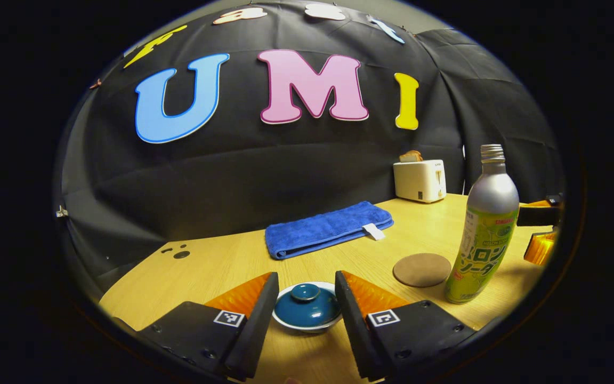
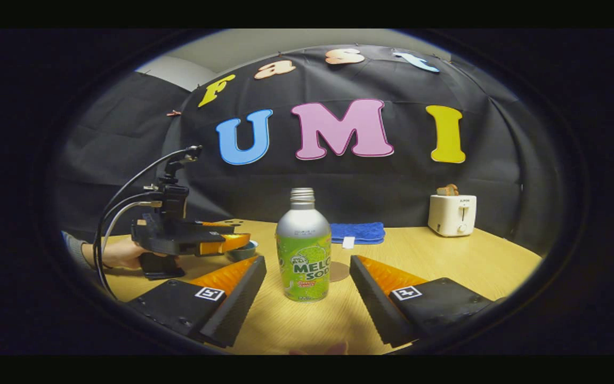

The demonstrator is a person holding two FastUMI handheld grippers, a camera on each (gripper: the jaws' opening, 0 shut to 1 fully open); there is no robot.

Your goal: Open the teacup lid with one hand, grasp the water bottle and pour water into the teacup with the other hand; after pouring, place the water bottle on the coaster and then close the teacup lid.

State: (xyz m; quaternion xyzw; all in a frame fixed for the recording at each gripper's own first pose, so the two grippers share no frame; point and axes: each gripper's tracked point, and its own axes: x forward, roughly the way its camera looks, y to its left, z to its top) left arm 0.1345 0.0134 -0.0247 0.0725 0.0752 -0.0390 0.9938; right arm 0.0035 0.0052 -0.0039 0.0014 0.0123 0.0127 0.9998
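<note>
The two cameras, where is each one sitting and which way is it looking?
Left gripper view: rides on the left claw, low over the table, facing the lidded teacup between its open fingers; the right claw peeks in at the edge.
Right gripper view: rides on the right claw, facing the water bottle between its open fingers; the left claw and the hand holding it show farther off.
Shared: bottle, coaster, blue towel, toaster, table.

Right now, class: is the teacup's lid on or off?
On. The lid sits on the teacup, knob up, between the left gripper's open jaws.
</note>
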